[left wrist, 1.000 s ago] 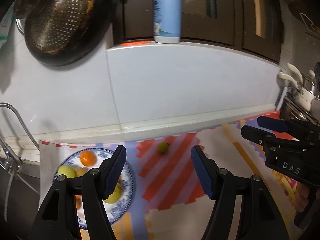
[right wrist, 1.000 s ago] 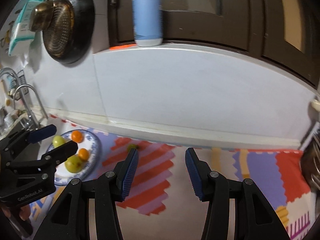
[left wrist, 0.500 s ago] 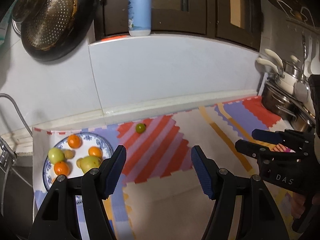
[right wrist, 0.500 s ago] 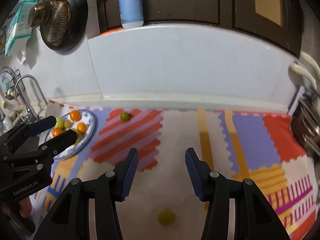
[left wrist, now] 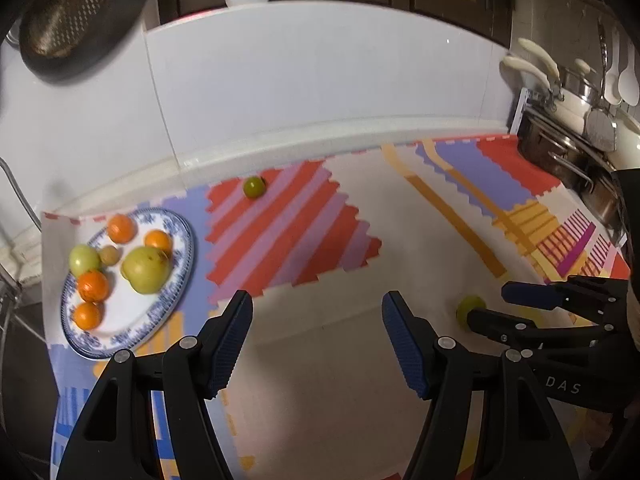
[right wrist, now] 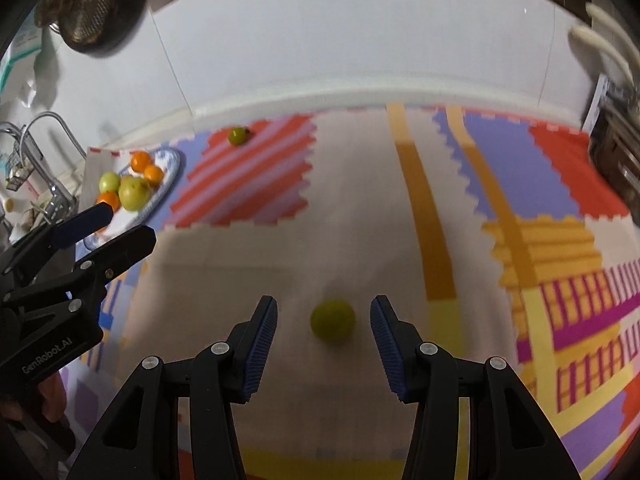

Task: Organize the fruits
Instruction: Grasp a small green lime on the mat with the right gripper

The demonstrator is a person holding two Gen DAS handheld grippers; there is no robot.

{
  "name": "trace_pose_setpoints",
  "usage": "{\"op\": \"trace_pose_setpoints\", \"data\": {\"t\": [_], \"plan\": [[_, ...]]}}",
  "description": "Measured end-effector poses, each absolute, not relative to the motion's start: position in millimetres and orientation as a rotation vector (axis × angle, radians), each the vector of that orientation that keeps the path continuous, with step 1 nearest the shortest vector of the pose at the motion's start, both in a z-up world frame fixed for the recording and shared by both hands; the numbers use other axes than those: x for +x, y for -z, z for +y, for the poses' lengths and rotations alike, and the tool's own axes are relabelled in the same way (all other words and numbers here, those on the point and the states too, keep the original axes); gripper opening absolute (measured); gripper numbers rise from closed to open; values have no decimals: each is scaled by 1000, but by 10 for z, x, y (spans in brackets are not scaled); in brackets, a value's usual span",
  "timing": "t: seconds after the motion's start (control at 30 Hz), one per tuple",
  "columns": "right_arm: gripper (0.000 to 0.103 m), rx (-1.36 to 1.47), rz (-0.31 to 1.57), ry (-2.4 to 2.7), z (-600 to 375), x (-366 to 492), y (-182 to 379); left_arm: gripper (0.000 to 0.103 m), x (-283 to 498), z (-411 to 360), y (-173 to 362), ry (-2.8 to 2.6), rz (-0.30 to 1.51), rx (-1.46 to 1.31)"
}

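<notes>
Right gripper (right wrist: pixel 323 334): jaws apart, blue pads flanking small green fruit (right wrist: pixel 333 319) on cream patch of patterned mat (right wrist: pixel 420 200); pads not touching it. Left gripper (left wrist: pixel 317 340): jaws apart, nothing between, over bare mat. Second green fruit (left wrist: pixel 254 187) on red-striped patch near wall. Blue-white plate (left wrist: pixel 182 268) at mat's left end holds oranges, green fruits, one small brownish fruit.
</notes>
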State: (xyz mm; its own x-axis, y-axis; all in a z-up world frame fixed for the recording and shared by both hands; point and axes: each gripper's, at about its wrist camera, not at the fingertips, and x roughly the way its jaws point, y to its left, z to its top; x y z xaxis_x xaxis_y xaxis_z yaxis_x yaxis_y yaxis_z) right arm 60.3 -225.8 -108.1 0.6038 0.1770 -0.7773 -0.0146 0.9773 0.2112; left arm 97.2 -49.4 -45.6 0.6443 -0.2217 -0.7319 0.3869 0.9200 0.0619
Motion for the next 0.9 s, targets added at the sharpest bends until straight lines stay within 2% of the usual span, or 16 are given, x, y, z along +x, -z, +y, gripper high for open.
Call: {"op": "trace_pose_setpoints", "data": {"t": [0.13, 0.2, 0.33, 0.63, 0.9], "plan": [[49, 201, 949, -113, -2274, 639, 1207, 67, 1000, -517, 563, 347, 833, 223], [44, 203, 958, -110, -2285, 665, 1237, 67, 1014, -527, 606, 348, 843, 226], [43, 201, 970, -115, -2281, 706, 1288, 67, 1050, -532, 676, 348, 866, 227], [32, 192, 983, -130, -2250, 765, 1378, 67, 1103, -519, 756, 351, 894, 221], [31, 199, 967, -145, -2249, 799, 1329, 67, 1147, -503, 748, 355, 877, 209]]}}
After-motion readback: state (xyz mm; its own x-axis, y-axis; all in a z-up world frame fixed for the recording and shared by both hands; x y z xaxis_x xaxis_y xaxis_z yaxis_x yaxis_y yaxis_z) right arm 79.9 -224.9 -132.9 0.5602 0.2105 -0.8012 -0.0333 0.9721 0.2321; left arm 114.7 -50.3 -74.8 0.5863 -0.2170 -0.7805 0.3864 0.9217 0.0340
